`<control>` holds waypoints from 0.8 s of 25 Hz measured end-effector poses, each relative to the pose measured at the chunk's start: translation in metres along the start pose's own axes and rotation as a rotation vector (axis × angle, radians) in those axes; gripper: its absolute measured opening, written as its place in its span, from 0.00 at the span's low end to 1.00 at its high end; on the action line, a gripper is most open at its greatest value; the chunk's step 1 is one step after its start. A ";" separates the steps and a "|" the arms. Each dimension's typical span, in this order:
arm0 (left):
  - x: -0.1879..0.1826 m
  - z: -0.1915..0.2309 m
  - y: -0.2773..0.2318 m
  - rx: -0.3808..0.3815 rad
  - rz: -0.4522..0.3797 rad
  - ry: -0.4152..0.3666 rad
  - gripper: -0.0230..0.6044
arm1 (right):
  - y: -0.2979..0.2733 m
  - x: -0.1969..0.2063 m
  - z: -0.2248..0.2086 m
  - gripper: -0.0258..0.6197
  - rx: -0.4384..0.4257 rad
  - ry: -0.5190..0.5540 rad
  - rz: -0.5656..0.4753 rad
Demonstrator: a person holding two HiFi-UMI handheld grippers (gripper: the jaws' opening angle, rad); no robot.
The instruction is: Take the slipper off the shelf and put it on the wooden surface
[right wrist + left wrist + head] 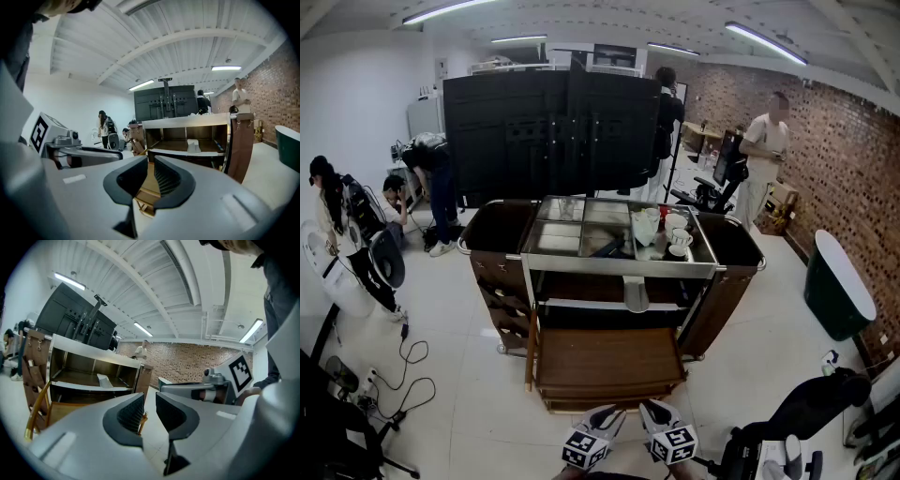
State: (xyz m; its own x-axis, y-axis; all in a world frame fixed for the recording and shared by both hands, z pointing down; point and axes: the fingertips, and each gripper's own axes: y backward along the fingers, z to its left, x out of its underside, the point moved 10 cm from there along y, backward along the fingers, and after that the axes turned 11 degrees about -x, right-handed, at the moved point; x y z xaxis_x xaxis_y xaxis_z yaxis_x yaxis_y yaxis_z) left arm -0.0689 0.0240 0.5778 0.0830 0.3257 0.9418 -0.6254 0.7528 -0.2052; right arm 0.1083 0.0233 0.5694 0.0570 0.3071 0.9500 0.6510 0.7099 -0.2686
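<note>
A pale slipper [636, 295] hangs over the front edge of the cart's middle shelf [581, 304]; it also shows as a slipper [104, 380] in the left gripper view and a slipper [193, 146] in the right one. Below it lies the low wooden surface [607, 361]. Both grippers are held low and well short of the cart, left gripper [586, 448] beside right gripper [670, 441]. The left gripper [150, 401] has its jaws a narrow gap apart with nothing between. The right gripper [151, 164] stands the same, also holding nothing.
The cart top [581, 230] carries cups and bottles [673, 239] at its right. Brown bags hang at both cart ends [499, 253]. Cables [403, 370] trail on the floor at left, a dark green tub [839, 286] stands at right, a black chair [811, 408] is near right. People stand behind.
</note>
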 end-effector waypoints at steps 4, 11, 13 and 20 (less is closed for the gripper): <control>-0.007 0.028 -0.003 -0.021 -0.027 -0.035 0.19 | -0.045 -0.011 -0.037 0.12 0.023 0.027 0.042; -0.003 0.074 -0.032 -0.072 0.030 0.031 0.19 | -0.160 -0.031 -0.146 0.18 0.055 0.047 0.131; -0.005 0.087 -0.047 -0.098 0.041 0.047 0.19 | -0.197 -0.035 -0.183 0.19 0.057 0.064 0.158; -0.018 0.125 -0.124 -0.173 0.109 0.064 0.19 | -0.331 -0.042 -0.345 0.23 0.117 0.022 0.226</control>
State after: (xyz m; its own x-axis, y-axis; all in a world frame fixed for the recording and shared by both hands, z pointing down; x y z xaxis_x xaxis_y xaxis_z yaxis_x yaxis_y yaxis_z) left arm -0.0895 -0.1464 0.6194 0.0747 0.4421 0.8939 -0.4911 0.7964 -0.3528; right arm 0.1515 -0.4429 0.6734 0.2085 0.4529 0.8668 0.5277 0.6941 -0.4896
